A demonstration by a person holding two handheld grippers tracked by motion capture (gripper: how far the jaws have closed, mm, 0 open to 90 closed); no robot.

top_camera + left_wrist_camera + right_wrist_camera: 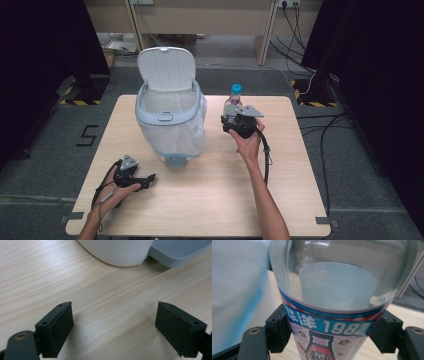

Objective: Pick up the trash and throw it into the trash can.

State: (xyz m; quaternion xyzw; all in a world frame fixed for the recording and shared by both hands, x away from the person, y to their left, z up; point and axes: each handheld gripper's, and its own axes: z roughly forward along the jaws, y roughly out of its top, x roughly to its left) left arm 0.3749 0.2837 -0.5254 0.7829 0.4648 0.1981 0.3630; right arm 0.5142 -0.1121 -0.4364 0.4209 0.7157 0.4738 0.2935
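A clear plastic bottle [234,98] with a blue cap and a red, blue and white label stands right of the bin. My right gripper [232,119] is shut on it at the label. In the right gripper view the bottle [332,285] rises between both black pads [277,326], which press on its sides; the right gripper [331,323] holds it upright. My left gripper [149,179] lies low at the table's front left, open. In the left gripper view its jaws stand wide apart over bare wood, the left gripper [115,322] holding nothing.
A white pedal bin [170,120] with its lid up and a clear bag inside stands at the table's middle back. Its grey pedal [175,161] faces me, and the pedal [177,252] lies just ahead of the left jaws. The wooden table [210,200] has dark stands and cables around it.
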